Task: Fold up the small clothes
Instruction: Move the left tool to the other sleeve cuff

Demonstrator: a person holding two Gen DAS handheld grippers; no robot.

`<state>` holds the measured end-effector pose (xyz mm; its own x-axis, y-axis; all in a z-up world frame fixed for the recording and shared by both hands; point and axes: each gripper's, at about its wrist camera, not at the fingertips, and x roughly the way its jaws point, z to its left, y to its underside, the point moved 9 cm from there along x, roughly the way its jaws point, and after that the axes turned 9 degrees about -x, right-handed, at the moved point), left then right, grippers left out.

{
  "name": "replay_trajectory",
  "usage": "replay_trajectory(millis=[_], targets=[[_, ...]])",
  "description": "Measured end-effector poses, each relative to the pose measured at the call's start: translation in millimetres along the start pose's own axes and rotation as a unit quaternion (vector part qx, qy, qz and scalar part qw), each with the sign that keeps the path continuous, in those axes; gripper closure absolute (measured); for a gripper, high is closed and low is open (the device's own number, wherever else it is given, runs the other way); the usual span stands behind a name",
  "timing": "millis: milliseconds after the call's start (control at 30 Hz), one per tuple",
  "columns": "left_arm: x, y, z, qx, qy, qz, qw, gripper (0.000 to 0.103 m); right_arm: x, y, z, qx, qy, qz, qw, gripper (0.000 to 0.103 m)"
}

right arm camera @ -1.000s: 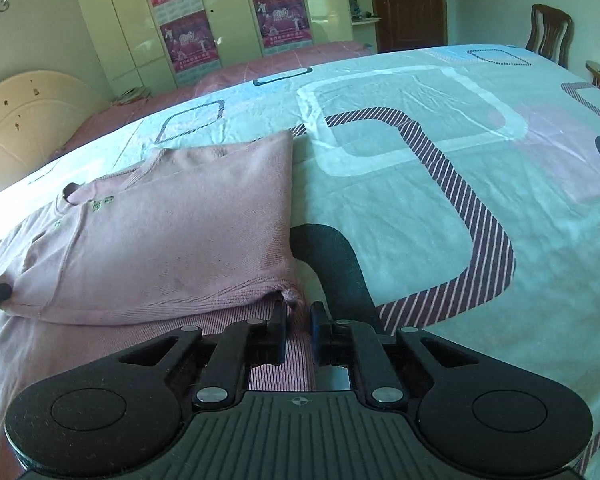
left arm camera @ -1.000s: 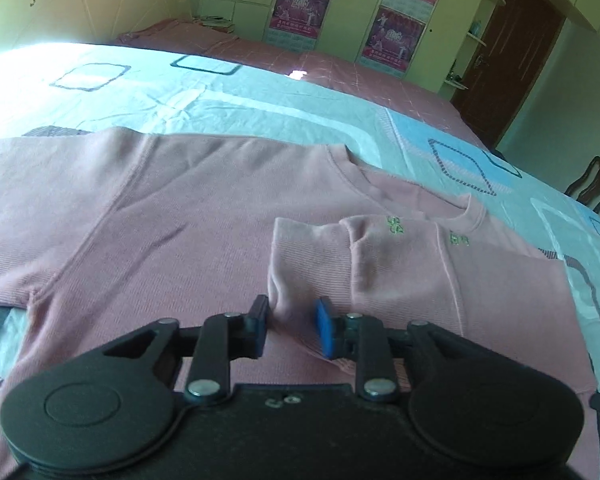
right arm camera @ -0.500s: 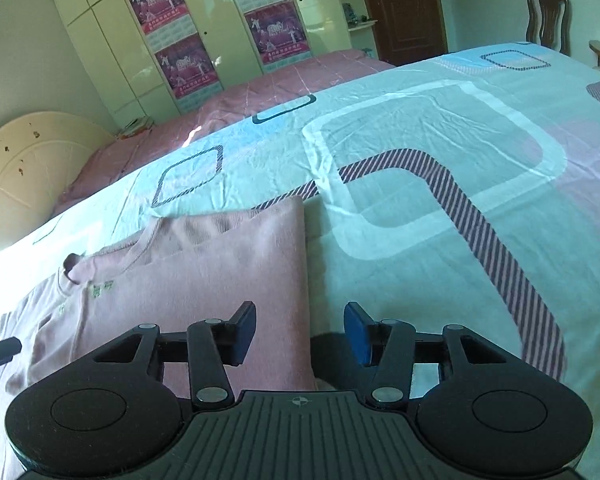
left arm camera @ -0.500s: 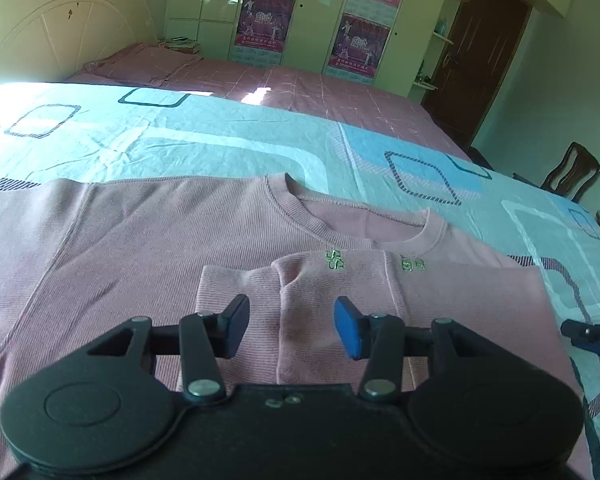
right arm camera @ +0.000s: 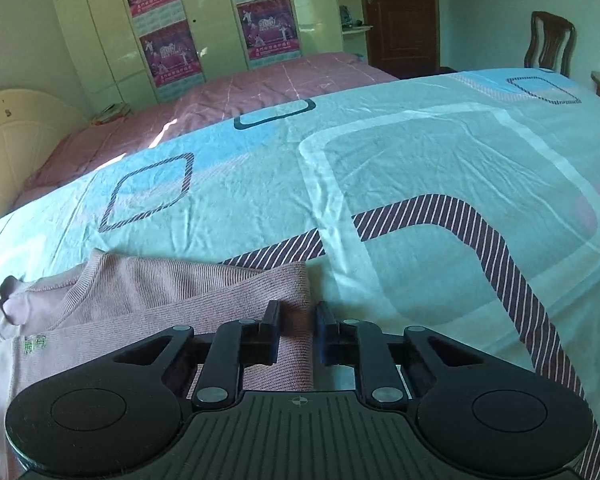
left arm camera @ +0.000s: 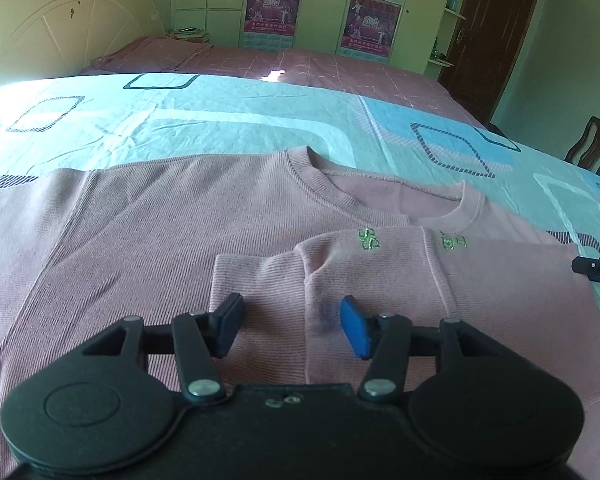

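A pink long-sleeved sweater (left arm camera: 160,232) lies flat on the bed, front down toward me, its right side and sleeve folded over the body. My left gripper (left arm camera: 292,330) is open and hovers over the folded sleeve cuff (left arm camera: 260,280), touching nothing. My right gripper (right arm camera: 296,332) is narrowly open with its jaws on either side of the folded right edge of the sweater (right arm camera: 180,292). The tip of the right gripper shows at the right edge of the left wrist view (left arm camera: 598,266).
The bed has a light blue patterned sheet (right arm camera: 420,184). A second bed with a pink cover (left arm camera: 300,64) stands behind, then wardrobes with posters (left arm camera: 272,4). A wooden chair (right arm camera: 548,46) and a brown door (right arm camera: 398,12) are at the far right.
Both grippers let go of the sweater and opened. The left one drew back and up from the cuff. The right one then narrowed again around the folded edge.
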<state>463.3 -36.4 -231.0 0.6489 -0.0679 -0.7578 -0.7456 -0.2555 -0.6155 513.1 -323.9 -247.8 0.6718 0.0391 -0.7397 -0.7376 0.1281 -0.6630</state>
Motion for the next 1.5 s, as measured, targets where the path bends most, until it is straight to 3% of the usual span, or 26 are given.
replay_trajectory(millis=[67, 133, 233, 333, 467, 600, 733, 767, 833, 867, 1033, 1500], targets=[[-4.3, -1.8, -0.9, -0.004, 0.001, -0.002, 1.0000, 0.030, -11.3, 2.2, 7.8, -0.014, -0.005, -0.008, 1.000, 0.085], [-10.1, -3.7, -0.4, -0.008, -0.004, -0.012, 0.9999, 0.026, -27.1, 5.9, 20.2, -0.035, -0.013, -0.019, 0.999, 0.083], [-14.3, -2.2, 1.1, -0.004, -0.009, -0.011, 0.9999, 0.026, -50.3, 19.3, 34.9, -0.047, -0.037, -0.025, 0.998, 0.083], [-7.6, 9.1, 7.6, -0.005, -0.021, 0.016, 0.9996, 0.025, -61.5, 40.7, 54.2, -0.059, -0.066, -0.007, 0.996, 0.083], [-11.8, 15.4, 13.1, 0.007, -0.037, 0.014, 0.9992, 0.025, -57.1, 66.1, 63.5, -0.086, -0.064, 0.031, 0.994, 0.083], [-34.1, 13.2, 21.0, -0.013, -0.038, 0.007, 0.9992, 0.025, -74.5, 61.7, 75.4, -0.077, -0.090, 0.014, 0.993, 0.082], [-57.1, 13.9, 37.6, -0.023, -0.051, 0.001, 0.9984, 0.025, -86.6, 60.4, 113.1, -0.099, -0.131, 0.009, 0.986, 0.081], [-63.0, 14.2, 42.8, -0.026, -0.055, -0.001, 0.9981, 0.025, -88.3, 60.6, 123.8, -0.102, -0.144, 0.009, 0.984, 0.077], [-73.5, 14.3, 53.3, -0.035, -0.064, -0.002, 0.9974, 0.025, -92.0, 60.8, 149.3, -0.108, -0.168, 0.007, 0.980, 0.053], [-79.8, 13.7, 60.0, -0.041, -0.067, -0.003, 0.9969, 0.025, -95.0, 61.3, 162.2, -0.116, -0.178, 0.003, 0.977, 0.044], [-101.7, 9.1, 92.2, -0.060, -0.069, -0.011, 0.9958, 0.024, -107.0, 64.7, 220.8, -0.137, -0.210, -0.007, 0.968, 0.044], [-129.6, -4.8, 240.7, -0.126, -0.100, -0.022, 0.9867, 0.026, -106.0, 74.4, 343.2, -0.133, -0.232, 0.008, 0.963, 0.044]])
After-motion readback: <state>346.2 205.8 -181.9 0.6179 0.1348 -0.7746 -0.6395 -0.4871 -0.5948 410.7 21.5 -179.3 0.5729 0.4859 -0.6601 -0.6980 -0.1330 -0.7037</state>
